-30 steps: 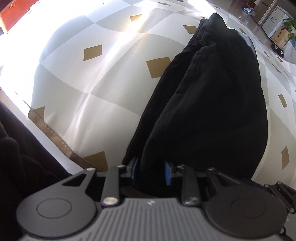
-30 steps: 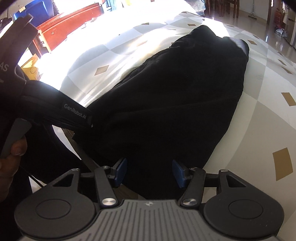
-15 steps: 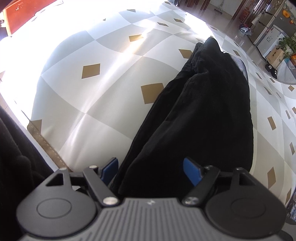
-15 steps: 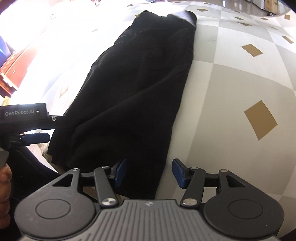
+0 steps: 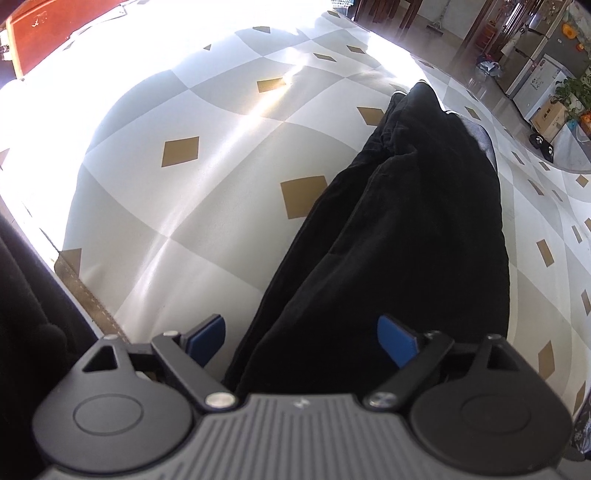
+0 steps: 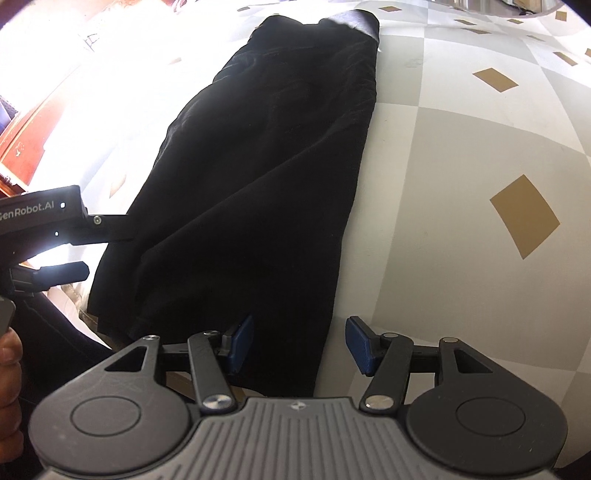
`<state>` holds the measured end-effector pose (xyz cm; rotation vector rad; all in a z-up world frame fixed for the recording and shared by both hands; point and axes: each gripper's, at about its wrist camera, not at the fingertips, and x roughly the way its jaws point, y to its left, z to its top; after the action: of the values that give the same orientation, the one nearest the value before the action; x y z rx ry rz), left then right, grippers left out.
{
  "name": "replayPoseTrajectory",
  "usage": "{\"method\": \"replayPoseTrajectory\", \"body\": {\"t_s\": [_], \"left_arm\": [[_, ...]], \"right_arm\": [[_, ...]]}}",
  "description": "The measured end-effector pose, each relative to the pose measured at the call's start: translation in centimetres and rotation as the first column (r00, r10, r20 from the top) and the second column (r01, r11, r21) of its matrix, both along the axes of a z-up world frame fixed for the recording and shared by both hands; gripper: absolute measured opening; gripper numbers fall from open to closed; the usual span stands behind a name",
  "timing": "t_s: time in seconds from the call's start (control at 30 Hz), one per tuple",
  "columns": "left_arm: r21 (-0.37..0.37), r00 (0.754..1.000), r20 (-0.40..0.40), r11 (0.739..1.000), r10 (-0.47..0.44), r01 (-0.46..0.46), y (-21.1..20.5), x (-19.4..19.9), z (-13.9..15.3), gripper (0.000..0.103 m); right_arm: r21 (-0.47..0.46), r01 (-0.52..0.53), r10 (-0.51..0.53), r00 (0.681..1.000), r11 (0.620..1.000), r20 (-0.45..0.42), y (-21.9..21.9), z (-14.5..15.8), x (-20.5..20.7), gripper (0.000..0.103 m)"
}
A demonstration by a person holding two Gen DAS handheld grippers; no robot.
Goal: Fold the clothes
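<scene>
Nearest to me, the left gripper [image 5: 301,339] hangs over the near end of the long black fabric garment [image 5: 406,240], its blue fingers [image 5: 207,338] wide apart and opening further; the cloth lies loose between them, with neither pad pressing on it. The right gripper [image 6: 299,343] points down at the same end, fingers [image 6: 360,345] partly apart and clamped on nothing, the garment's right edge running between them. In the right wrist view the left gripper's black body [image 6: 48,218] pokes in beside the cloth's left edge. The garment [image 6: 266,177] lies folded lengthwise in a narrow strip on the grey-and-white checked surface with tan diamonds [image 5: 177,206], stretching away to a grey-lined end [image 6: 360,22] at the far side.
</scene>
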<state>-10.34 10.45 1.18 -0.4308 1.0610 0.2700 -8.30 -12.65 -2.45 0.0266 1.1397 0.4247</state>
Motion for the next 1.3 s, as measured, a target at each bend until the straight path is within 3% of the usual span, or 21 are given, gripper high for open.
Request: {"method": "replayPoseTrajectory", "body": {"t_s": [0.1, 0.23, 0.37, 0.57, 0.8, 1.1, 1.3], "left_arm": [[-0.004, 1.000, 0.000, 1.000, 0.016, -0.016, 0.2, -0.1, 0.0, 0.091], [-0.016, 1.000, 0.001, 1.000, 0.027, -0.027, 0.3, 0.6, -0.2, 0.096], [-0.022, 0.999, 0.006, 0.999, 0.046, -0.045, 0.5, 1.4, -0.1, 0.098], [-0.063, 0.995, 0.037, 0.994, 0.096, -0.094, 1.9, 3.7, 0.5, 0.100], [-0.093, 0.997, 0.065, 0.995, 0.041, -0.035, 1.9, 8.3, 0.7, 0.100], [-0.116, 0.998, 0.062, 0.993, -0.023, 0.030, 1.4, 12.7, 0.0, 0.100], [-0.119, 0.994, 0.071, 0.989, -0.083, 0.091, 0.7, 15.1, -0.3, 0.099]], "right_arm": [[-0.068, -0.032, 0.035, 0.999, 0.997, 0.041, 0.9, 0.0, -0.5, 0.045], [-0.155, -0.079, 0.093, 0.992, 0.985, 0.087, 1.7, 0.0, -1.0, 0.022], [-0.191, -0.106, 0.128, 0.986, 0.976, 0.103, 1.9, 0.0, -1.2, 0.014], [-0.179, -0.113, 0.131, 0.987, 0.977, 0.092, 1.0, 0.1, -0.9, 0.010], [-0.175, -0.141, 0.152, 0.987, 0.974, 0.051, 0.6, -0.4, -0.8, 0.010], [-0.016, -0.088, 0.087, 0.993, 0.996, -0.080, -1.8, -1.0, 0.4, 0.011], [0.051, -0.067, 0.072, 0.991, 0.996, -0.109, -2.7, -1.2, 0.9, 0.020]]}}
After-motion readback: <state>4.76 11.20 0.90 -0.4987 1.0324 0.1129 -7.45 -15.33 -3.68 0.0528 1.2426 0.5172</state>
